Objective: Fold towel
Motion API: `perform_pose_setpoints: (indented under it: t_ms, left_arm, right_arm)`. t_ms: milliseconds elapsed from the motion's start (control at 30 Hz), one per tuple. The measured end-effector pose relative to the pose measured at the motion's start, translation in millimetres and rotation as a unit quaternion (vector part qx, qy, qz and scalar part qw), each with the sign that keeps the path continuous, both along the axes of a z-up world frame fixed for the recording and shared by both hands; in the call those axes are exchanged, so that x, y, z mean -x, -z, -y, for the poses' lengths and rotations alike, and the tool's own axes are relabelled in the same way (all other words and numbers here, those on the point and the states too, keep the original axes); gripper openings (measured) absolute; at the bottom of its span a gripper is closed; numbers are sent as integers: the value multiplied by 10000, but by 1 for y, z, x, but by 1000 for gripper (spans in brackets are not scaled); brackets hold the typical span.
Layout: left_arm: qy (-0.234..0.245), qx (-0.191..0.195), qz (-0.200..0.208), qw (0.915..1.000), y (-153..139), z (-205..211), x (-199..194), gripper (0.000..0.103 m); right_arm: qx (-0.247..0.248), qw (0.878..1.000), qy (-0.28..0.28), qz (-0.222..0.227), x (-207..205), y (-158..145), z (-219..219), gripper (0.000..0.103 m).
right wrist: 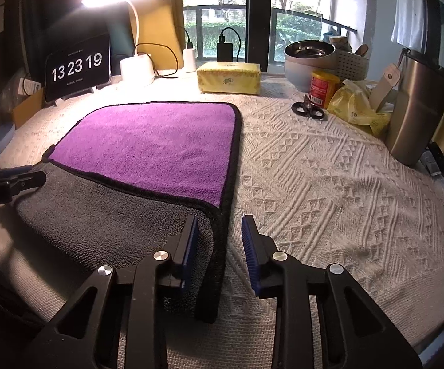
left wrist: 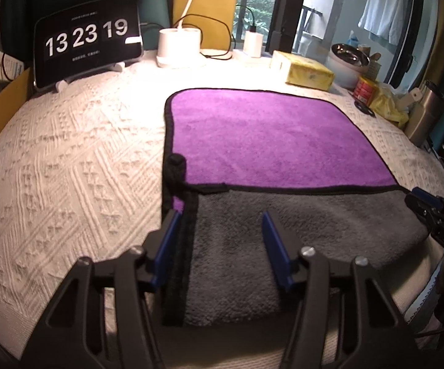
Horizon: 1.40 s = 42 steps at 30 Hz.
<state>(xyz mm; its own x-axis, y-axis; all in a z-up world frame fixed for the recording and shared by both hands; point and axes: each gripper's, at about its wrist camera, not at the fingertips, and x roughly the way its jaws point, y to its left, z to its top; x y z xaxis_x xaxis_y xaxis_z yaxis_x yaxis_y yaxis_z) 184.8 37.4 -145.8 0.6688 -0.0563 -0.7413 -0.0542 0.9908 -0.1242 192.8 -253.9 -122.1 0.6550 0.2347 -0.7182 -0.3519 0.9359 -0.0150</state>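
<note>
Hovering both my grippers over near edge of towel (left wrist: 271, 141), flat on white textured cloth (left wrist: 68, 160). Near strip folded over, grey side up; purple beyond. My left gripper (left wrist: 220, 230) jaws apart, straddling towel's left black hem. My right gripper (right wrist: 218, 233) jaws apart, straddling right hem. Nothing gripped. Clock display (left wrist: 88, 38), yellow pack (right wrist: 228, 77), scissors (right wrist: 309, 109) at far side.

The clock display (left wrist: 88, 44) at the back of the surface reads 13 23 19 in large white digits in both views, its small lines of text too fine to read, and the right gripper (left wrist: 418, 206) bears the letters "DAS".
</note>
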Motion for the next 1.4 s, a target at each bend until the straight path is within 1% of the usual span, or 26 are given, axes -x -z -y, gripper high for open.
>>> perform_pose_setpoints:
  t_ms: [33,67,133,167,200,233,267,300,367,433,500,667,933,1233,1400]
  left_arm:
    - [-7,-16,3,10000,0,0,0,52]
    - [-16,-43,17,10000,0,0,1,47]
    - [-49,-81,28,10000,0,-1,2,40]
    - [-59,-46,43,10000,-1,-2,3,35]
    - [-58,-19,53,10000,-1,-3,4,34]
    - [-59,4,66,10000,-1,-4,5,28]
    - [-54,-5,68,10000,-2,-3,5,22]
    - [-37,-9,81,10000,-2,-3,6,21]
    - [-25,-36,116,9999,-4,-1,9,16]
    - [-13,-57,157,9999,-6,0,12,14]
    - [-4,-65,198,9998,-8,0,14,10]
    - [36,-7,347,9994,-16,-1,21,7]
    - [65,122,626,9979,-35,-5,29,7]
    - [28,163,890,9959,-53,-13,26,7]
    - [-5,129,971,9952,-59,-16,18,7]
  right_arm:
    - [5,10000,-6,-8,0,0,0,31]
    - [10,10000,-18,-7,1,0,0,31]
    - [33,10000,-43,-3,1,0,-1,31]
    - [39,10000,-52,6,2,0,-1,28]
    - [32,10000,-88,18,3,0,-2,25]
    - [35,9999,-101,30,4,0,-2,18]
    - [68,9999,-103,53,5,1,-3,16]
    - [88,9999,-102,76,7,1,-4,16]
    - [106,9998,-75,130,8,-1,-4,9]
    - [103,9998,-39,186,10,-4,-2,9]
    - [98,9996,-10,250,13,-8,-1,8]
    - [112,9990,-19,443,19,-19,-4,8]
    - [49,9969,-87,785,21,-41,-11,8]
    - [1,9948,-147,1006,11,-58,-19,8]
    - [-42,9940,-157,1081,-3,-64,-22,8]
